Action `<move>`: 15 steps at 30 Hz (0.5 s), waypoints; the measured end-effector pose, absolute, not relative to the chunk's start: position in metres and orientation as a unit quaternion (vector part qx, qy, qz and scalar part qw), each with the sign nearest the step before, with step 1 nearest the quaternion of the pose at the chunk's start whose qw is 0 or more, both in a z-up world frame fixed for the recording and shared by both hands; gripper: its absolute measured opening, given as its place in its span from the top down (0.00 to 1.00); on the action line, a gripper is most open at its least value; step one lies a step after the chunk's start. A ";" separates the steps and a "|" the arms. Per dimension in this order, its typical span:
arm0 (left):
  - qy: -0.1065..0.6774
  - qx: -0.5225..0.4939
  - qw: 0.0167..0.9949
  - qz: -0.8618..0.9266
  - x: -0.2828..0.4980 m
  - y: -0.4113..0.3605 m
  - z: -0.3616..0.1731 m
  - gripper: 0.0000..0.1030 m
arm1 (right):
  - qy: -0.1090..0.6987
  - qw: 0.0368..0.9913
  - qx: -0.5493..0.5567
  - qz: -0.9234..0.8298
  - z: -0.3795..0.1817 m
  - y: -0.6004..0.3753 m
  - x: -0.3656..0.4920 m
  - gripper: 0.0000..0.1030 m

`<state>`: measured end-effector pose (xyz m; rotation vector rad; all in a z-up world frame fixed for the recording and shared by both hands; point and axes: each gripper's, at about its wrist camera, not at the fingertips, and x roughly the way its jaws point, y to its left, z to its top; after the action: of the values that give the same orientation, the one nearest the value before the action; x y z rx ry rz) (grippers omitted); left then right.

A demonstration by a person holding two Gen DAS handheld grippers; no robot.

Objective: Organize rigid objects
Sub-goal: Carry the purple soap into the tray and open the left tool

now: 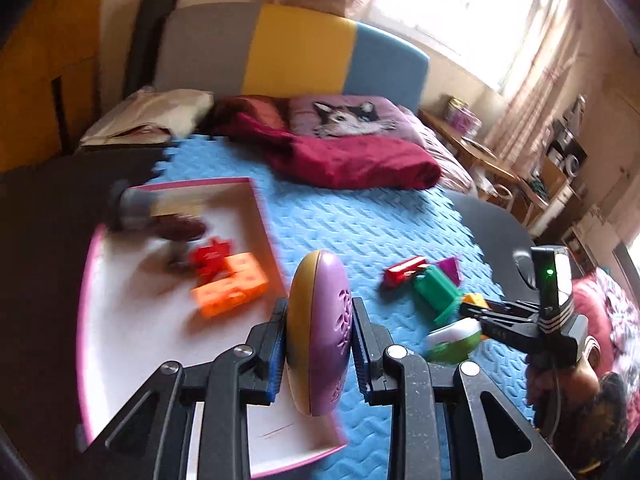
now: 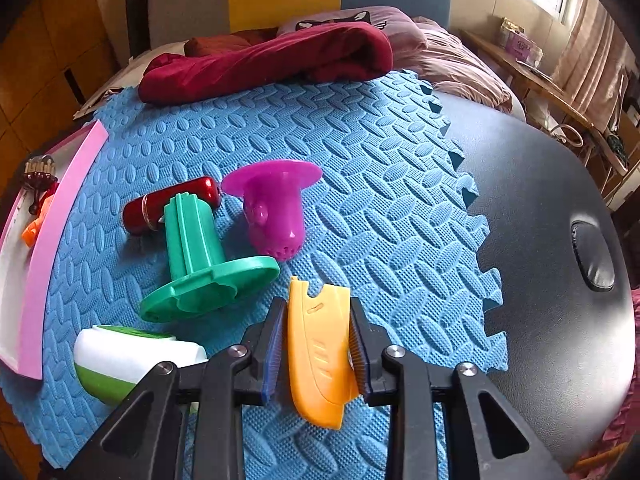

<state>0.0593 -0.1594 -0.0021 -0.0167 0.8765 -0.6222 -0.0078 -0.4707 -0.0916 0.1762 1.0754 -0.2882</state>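
Note:
My left gripper (image 1: 318, 305) is shut on a purple and yellow oval case (image 1: 320, 332), held on edge above the near right rim of the pink-rimmed white tray (image 1: 92, 320). In the tray lie an orange block (image 1: 232, 286), a red piece (image 1: 210, 258) and a blurred dark brush (image 1: 176, 228). My right gripper (image 2: 316, 305) is shut on an orange plastic piece (image 2: 318, 356) just over the blue foam mat (image 2: 380, 200). Ahead of it lie a green flanged piece (image 2: 196, 256), a magenta flanged cup (image 2: 276, 208), a red cylinder (image 2: 172, 204) and a white and green container (image 2: 128, 356).
The mat lies on a bed, with a maroon blanket (image 2: 264, 60) and pillows behind it. A black padded surface (image 2: 540, 220) borders the mat on the right. A wooden bedside table (image 1: 480, 152) stands at the far right by the window.

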 end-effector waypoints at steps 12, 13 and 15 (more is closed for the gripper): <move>0.449 -0.043 0.872 -0.189 0.081 -0.059 -0.044 0.72 | 0.507 0.847 0.082 -0.136 -0.091 -0.472 -0.008 0.71; 0.451 -0.044 0.871 -0.188 0.083 -0.057 -0.047 0.72 | 0.506 0.848 0.079 -0.136 -0.091 -0.471 -0.008 0.71; 0.455 -0.047 0.870 -0.183 0.090 -0.056 -0.051 0.72 | 0.503 0.851 0.072 -0.133 -0.091 -0.469 -0.007 0.72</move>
<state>0.0898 -0.0558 -0.0513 -0.0978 0.9515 -0.3827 -0.0072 -0.4693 -0.0908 0.1517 1.0601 -0.2796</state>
